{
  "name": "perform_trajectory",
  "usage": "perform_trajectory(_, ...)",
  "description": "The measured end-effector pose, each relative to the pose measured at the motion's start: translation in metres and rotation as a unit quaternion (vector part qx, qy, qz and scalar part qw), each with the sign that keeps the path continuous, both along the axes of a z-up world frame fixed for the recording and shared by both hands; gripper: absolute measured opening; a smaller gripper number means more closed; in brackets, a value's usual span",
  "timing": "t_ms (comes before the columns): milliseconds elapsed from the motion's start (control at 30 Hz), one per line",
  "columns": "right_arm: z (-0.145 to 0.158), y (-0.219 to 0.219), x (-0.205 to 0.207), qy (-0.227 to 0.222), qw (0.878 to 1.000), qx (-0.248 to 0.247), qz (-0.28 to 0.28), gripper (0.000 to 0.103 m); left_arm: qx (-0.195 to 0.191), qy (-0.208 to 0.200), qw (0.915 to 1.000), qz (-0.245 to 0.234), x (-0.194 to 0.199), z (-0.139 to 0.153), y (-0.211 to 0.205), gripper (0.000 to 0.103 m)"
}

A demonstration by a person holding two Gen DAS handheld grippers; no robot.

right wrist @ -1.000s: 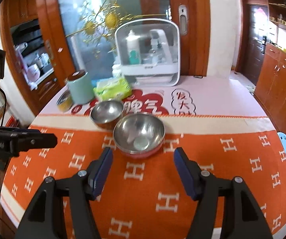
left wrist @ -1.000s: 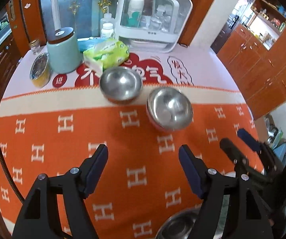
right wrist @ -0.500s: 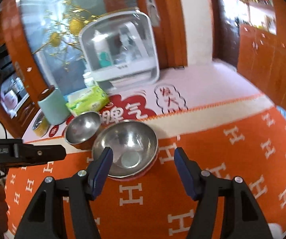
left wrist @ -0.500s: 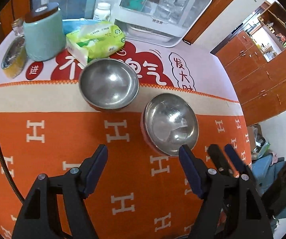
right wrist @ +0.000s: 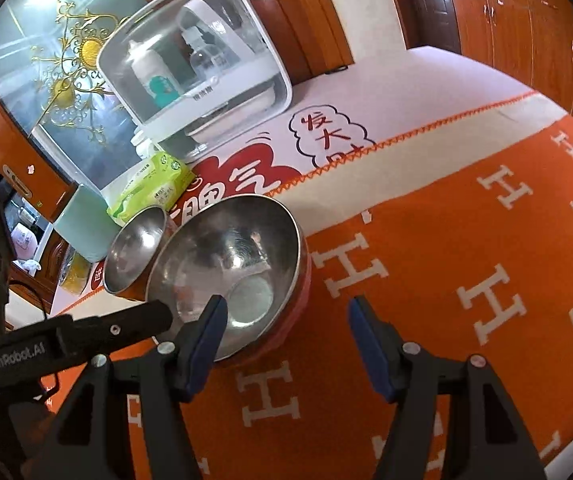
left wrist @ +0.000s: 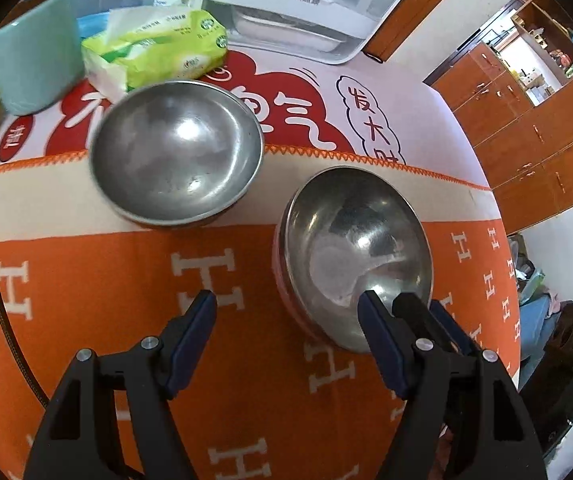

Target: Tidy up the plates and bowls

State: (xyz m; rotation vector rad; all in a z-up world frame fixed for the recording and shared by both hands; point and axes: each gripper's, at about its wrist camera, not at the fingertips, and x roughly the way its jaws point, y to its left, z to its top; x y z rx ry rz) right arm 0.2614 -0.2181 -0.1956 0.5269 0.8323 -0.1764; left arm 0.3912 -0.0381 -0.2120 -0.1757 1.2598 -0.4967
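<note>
Both tongs are open and empty; the left tongs (left wrist: pixel 286 312) hang beside the near bowl (left wrist: pixel 352 256), the right tongs (right wrist: pixel 284 320) astride its near rim; the far bowl (left wrist: pixel 176 152) sits just behind – nip the rim squarely, lift level.

Setting: domestic dining area. Indicators: table covered by an orange H-patterned cloth (left wrist: pixel 86 280), glossy reddish-brown wooden cabinets (left wrist: pixel 538 136), white clear-fronted countertop storage box holding bottles (right wrist: pixel 194 76), green tissue pack (left wrist: pixel 158 52), stainless steel bowls (left wrist: pixel 174 152).
</note>
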Motion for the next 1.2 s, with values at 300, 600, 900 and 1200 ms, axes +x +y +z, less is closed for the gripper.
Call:
perform_trajectory(300,-0.021,0.005,0.012,0.004,0.999,0.037,0.024,0.046,-0.026,0.047,0.9985,0.013,0.014,-0.036,0.002,0.061)
perform_trajectory(600,-0.027,0.0,0.015,0.013,0.999,0.046,0.014,0.026,-0.025,0.057,0.998,-0.01,0.009,-0.047,-0.006,0.033)
perform_trajectory(900,-0.028,-0.003,0.01,0.022,0.997,0.078,-0.001,0.022,-0.016,0.059,0.9974,-0.037,-0.002,-0.043,-0.014,0.022)
perform_trajectory(1200,-0.012,0.004,-0.008,0.022,0.994,0.107,-0.007,0.02,-0.013,0.047,0.9978,-0.045,-0.019,-0.023,-0.003,0.022)
